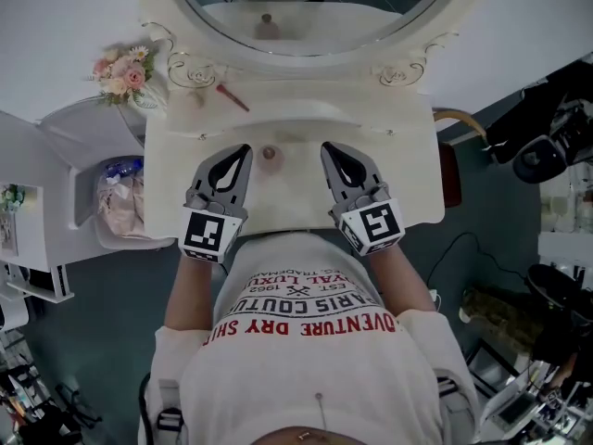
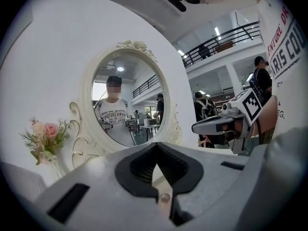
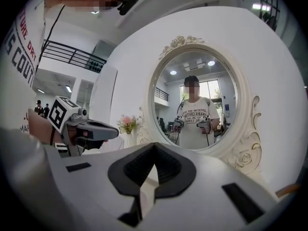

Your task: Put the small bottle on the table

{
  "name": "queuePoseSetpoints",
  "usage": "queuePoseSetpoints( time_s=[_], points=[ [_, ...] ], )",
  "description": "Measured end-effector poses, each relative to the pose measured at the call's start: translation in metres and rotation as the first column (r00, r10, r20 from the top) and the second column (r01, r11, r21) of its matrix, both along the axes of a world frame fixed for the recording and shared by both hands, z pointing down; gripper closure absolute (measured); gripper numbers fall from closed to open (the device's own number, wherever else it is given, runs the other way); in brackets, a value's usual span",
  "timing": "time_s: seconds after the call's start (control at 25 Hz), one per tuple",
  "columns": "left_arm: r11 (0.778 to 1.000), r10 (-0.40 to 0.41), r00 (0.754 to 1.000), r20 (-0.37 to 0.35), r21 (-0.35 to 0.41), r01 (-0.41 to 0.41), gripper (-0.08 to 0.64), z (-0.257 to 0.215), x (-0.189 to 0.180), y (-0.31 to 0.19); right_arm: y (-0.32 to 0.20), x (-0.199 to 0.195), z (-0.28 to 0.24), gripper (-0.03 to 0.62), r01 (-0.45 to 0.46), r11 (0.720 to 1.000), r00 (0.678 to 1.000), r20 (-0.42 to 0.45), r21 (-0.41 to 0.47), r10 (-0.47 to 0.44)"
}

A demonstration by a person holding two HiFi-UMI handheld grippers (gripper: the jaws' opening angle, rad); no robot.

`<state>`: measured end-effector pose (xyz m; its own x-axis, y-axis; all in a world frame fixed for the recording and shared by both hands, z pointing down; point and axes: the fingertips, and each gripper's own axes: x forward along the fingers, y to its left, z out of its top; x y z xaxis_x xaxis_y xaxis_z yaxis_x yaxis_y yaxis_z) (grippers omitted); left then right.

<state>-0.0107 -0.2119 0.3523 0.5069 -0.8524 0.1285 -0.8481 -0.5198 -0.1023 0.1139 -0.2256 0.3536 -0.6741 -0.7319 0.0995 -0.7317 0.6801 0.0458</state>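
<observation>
Apparently done already: small bottle [image 1: 270,154] resting on table [image 1: 408,184], between the tips of left gripper [image 1: 246,149] and right gripper [image 1: 326,146]. Both closed tight, gripping nothing. Remaining: withdrawal only.

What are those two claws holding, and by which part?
Nothing. The left gripper and the right gripper are both shut and empty; the small bottle stands on the table between their tips.

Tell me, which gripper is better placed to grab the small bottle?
Left, probably: the small bottle stands on the table just beside the left gripper's tips; the right gripper sits farther off. Both jaws are shut and empty.
</observation>
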Motion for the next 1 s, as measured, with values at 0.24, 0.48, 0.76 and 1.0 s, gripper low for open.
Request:
queuePoseSetpoints(
  time_s=[0.24, 0.48, 0.76, 1.0],
  points=[
    [1.000, 0.000, 1.000, -0.007, 0.010, 0.000, 0.552, -0.0058, -0.0013, 0.0017, 0.0021, -0.0007, -0.0007, 0.594, 0.000, 1.000, 1.000, -0.012, 0.003, 0.000],
    [1.000, -0.001, 1.000, -0.012, 0.002, 0.001, 0.552, -0.0040, -0.0022, 0.0002, -0.0006, -0.0019, 0.0021, 0.594, -0.001, 1.000, 1.000, 0.004, -0.003, 0.001],
    [1.000, 0.004, 1.000, -0.018, 0.003, -0.004, 0.552, -0.0005, 0.0011, 0.0028, 0.0016, 0.0003, 0.0024, 0.594, -0.007, 1.000, 1.000, 0.006, -0.003, 0.007],
    [1.000, 0.010, 1.000, -0.017, 0.003, -0.010, 0.552, -0.0027, -0.0019, -0.0015, -0.0002, -0.0012, 0.0022, 0.594, -0.009, 1.000, 1.000, 0.010, -0.001, 0.009]
  ],
)
